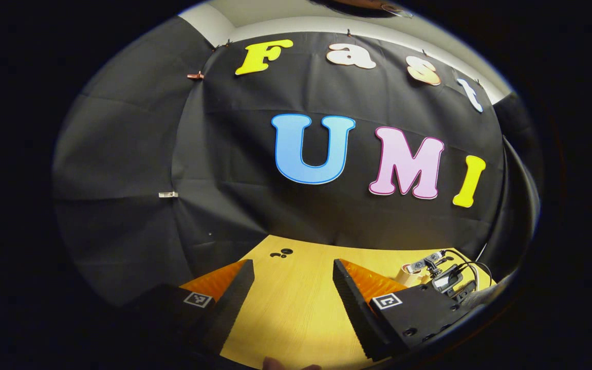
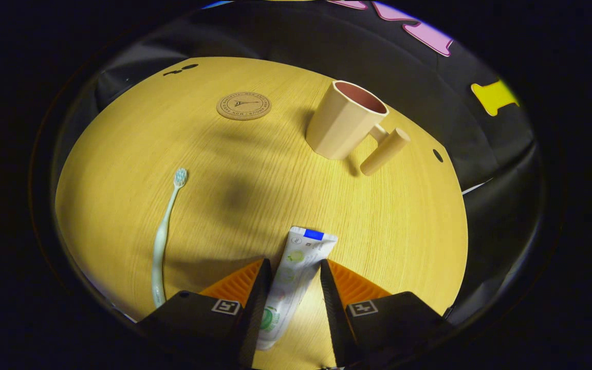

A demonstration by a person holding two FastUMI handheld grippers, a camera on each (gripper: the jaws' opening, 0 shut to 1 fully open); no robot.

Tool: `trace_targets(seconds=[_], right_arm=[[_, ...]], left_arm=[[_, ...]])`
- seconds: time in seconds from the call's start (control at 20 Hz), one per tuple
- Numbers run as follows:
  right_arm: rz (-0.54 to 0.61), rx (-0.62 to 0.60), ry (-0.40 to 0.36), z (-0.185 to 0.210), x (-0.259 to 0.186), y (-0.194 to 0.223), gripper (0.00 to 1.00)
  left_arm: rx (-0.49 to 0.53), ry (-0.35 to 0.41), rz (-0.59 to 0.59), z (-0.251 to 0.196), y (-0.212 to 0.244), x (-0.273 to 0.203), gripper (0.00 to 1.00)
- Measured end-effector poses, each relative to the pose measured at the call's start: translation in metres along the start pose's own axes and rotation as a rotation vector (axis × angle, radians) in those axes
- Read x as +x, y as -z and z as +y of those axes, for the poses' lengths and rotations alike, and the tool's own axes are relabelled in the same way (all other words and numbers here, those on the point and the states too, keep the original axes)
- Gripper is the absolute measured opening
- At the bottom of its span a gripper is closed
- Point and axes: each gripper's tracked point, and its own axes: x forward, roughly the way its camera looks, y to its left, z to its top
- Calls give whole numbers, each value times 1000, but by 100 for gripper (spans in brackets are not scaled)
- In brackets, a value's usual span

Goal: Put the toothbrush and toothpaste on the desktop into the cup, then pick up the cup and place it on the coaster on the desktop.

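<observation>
In the right gripper view a white toothpaste tube (image 2: 296, 262) lies flat on the wooden desktop (image 2: 404, 216). My right gripper (image 2: 293, 262) straddles it, with both fingers closed in against its sides. A pale toothbrush (image 2: 165, 231) lies to the left, head pointing away. Farther off stands a cream cup (image 2: 339, 123) with a wooden handle (image 2: 384, 151), upright and empty. A round cork coaster (image 2: 243, 106) sits to its left. My left gripper (image 1: 292, 263) hovers open over bare tabletop with nothing between its fingers. The other gripper (image 1: 445, 280) shows at the far right, near the cup (image 1: 405, 275).
Black cloth walls close in the desktop on the far side and on both flanks. Small dark holes (image 2: 180, 69) mark the far left of the tabletop, and one more (image 2: 438, 155) lies right of the cup. Cables (image 1: 468, 267) trail from the other gripper.
</observation>
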Motion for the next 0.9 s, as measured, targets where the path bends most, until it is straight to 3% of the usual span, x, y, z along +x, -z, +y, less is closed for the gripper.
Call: trace_targets(seconds=[0.1,0.2,0.25,0.55,0.8,0.9], right_arm=[[21,-16,27,-7,1,5,51],[42,-15,31,-11,4,10,20],[54,5,5,-10,4,12,22],[13,212,-207,-11,-4,11,11],[-236,366,-349,-38,-60,-21,12],[-316,377,-384,-59,-88,-32,11]], left_arm=[[10,3,0,2,2,3,97],[8,8,3,1,5,6,97],[5,13,5,-1,6,8,97],[-16,89,59,-38,24,21,97],[-17,193,182,-99,70,36,96],[39,217,242,-126,100,48,97]])
